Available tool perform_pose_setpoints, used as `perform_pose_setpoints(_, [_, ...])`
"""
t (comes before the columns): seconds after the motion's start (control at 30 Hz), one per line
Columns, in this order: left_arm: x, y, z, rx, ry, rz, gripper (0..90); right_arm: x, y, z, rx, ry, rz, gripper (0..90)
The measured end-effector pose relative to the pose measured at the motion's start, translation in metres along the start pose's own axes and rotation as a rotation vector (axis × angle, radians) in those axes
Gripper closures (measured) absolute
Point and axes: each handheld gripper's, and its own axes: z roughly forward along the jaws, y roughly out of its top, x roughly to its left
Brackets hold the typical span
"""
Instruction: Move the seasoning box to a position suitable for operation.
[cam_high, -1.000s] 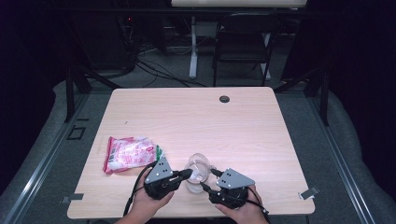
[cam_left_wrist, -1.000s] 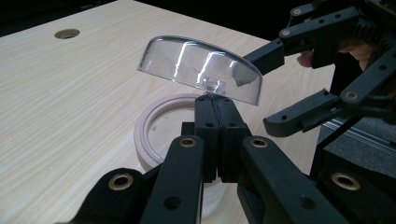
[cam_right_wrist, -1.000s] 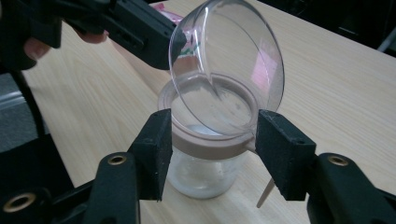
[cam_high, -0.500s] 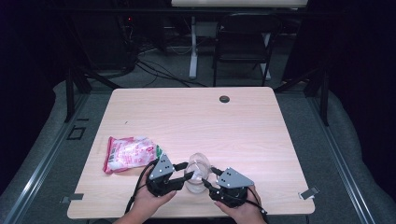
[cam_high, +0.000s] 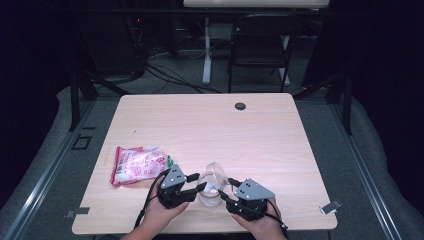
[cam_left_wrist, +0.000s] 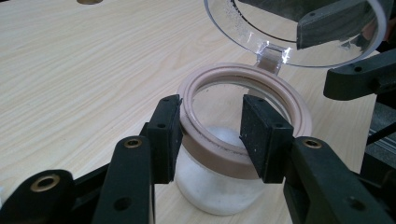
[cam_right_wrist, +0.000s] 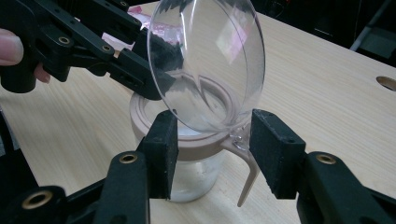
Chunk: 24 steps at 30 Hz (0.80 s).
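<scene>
The glass jar (cam_high: 210, 192) stands upright on the counter (cam_high: 210, 125) near its front edge, between the left tongs (cam_high: 194, 189) and the right tongs (cam_high: 226, 192). It holds a white substance at the bottom. Its clear hinged lid (cam_right_wrist: 210, 60) is swung up and stands open above the pinkish rim ring (cam_left_wrist: 243, 107).

The left tongs (cam_left_wrist: 210, 135) straddle the rim ring: one pad sits just outside the ring, the other over the mouth of the jar. Whether the pads press on the ring cannot be told. The right tongs (cam_right_wrist: 212, 144) stand fairly wide at the hinge side, one pad at the ring, the other just beside the hinge and the hanging clasp (cam_right_wrist: 247, 179).

Against the frame one second earlier, the left tongs have just been opening and sit slightly lower at the jar; the right tongs have closed somewhat. The pink-and-white packet (cam_high: 140, 164) lies unchanged to the left.
</scene>
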Motion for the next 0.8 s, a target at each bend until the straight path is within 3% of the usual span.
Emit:
perform_pose_setpoints(0.2, [0.000,0.000,0.000,-0.003,-0.002,0.004,58.6,-0.004,-0.001,-0.002,-0.009,-0.012,0.018,52.2])
perform_pose_setpoints(0.47, [0.001,-0.001,0.000,-0.005,-0.001,0.005,59.5,-0.018,-0.007,-0.004,-0.007,-0.026,0.082,53.2])
perform_pose_setpoints(0.57, [0.001,-0.001,0.000,-0.007,0.000,0.005,59.6,-0.021,-0.009,-0.004,-0.008,0.001,0.117,53.2])
perform_pose_setpoints(0.8, [0.000,-0.002,0.000,-0.014,0.001,0.001,59.6,-0.020,-0.010,-0.002,0.009,0.005,0.102,53.7])
